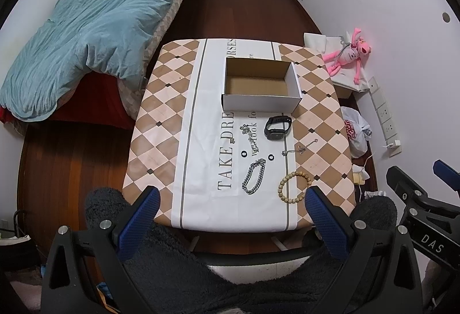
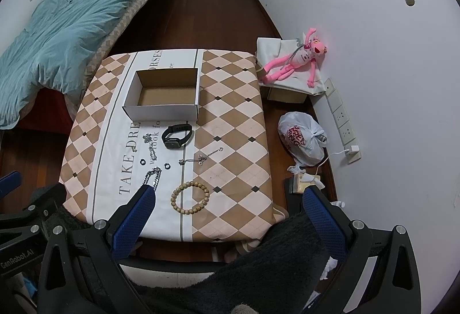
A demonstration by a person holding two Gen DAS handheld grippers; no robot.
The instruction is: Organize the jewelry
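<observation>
An empty white cardboard box [image 1: 260,100] [image 2: 161,111] stands at the table's far middle. In front of it lie a black smartwatch [image 1: 277,127] [image 2: 176,136], a thin silver chain [image 1: 249,137] [image 2: 150,145], a thin necklace [image 1: 299,149] [image 2: 201,159], two small black rings [image 1: 243,154] [image 2: 167,166], a thick silver chain bracelet [image 1: 254,176] [image 2: 153,176] and a wooden bead bracelet [image 1: 293,187] [image 2: 190,197]. My left gripper [image 1: 231,216] is open and empty above the table's near edge. My right gripper [image 2: 228,213] is open and empty, its left fingertip [image 2: 145,196] over the thick chain's near end.
The table [image 1: 161,124] [image 2: 235,124] has a checked cloth. A bed with a blue duvet [image 1: 95,26] stands left. A pink plush toy [image 2: 296,61], a plastic bag [image 2: 302,138] and a power strip [image 2: 342,118] lie on the right by the wall.
</observation>
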